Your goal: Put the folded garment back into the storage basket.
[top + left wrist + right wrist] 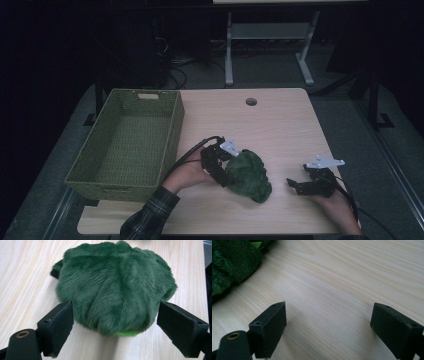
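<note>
A dark green plush toy (248, 175) lies on the light wooden table (280, 125), near the front middle. In the left gripper view the plush toy (115, 285) bulges between my left gripper's (116, 307) wide-spread jaws; the fur brushes both pads, and a bright green patch shows at its underside. From above, my left gripper (227, 172) sits against the toy's left side. My right gripper (295, 186) rests low on the table to the toy's right, open, its tips pointing left. Bare wood lies between my right gripper's (329, 307) jaws, with the toy's edge (232, 262) at the upper left.
A green woven basket (172, 135) stands on the table's left part, close to the left hand. A round cable hole (251, 101) sits near the far edge. Beyond the table stand a desk frame (229, 55) and cables on the floor.
</note>
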A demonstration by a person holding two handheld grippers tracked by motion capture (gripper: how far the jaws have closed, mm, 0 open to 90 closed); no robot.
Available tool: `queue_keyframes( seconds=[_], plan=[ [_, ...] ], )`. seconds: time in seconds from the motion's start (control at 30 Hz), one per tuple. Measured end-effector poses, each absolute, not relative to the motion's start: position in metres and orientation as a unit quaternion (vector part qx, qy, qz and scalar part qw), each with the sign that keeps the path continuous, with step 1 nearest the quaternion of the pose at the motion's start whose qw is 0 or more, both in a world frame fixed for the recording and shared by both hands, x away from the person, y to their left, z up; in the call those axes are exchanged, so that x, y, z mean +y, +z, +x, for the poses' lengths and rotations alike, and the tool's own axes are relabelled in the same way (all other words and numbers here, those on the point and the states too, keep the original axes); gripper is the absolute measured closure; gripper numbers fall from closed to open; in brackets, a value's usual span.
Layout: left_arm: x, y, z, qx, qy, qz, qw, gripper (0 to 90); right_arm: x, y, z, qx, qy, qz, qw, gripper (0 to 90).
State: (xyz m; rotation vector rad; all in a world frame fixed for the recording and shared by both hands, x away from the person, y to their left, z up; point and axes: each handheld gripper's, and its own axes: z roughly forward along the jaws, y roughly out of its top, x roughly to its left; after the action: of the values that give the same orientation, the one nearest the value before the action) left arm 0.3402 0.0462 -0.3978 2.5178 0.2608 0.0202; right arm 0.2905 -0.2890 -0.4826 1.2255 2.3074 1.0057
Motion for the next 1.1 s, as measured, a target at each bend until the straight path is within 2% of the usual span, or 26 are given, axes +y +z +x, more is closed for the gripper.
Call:
queue_keyframes(
  seconds=[0.77, 1.1],
  plan=[
    [0.020, -0.444, 0.345, 0.093, -0.011, 0.966, 0.243, 13.4, -0.289, -0.483, 0.290, 0.811, 0.354, 0.432, 0.172, 13.7],
    [0.014, -0.450, 0.342, 0.102, -0.004, 0.969, 0.226, 11.9, -0.289, -0.483, 0.290, 0.809, 0.354, 0.435, 0.174, 14.0]
  ],
)
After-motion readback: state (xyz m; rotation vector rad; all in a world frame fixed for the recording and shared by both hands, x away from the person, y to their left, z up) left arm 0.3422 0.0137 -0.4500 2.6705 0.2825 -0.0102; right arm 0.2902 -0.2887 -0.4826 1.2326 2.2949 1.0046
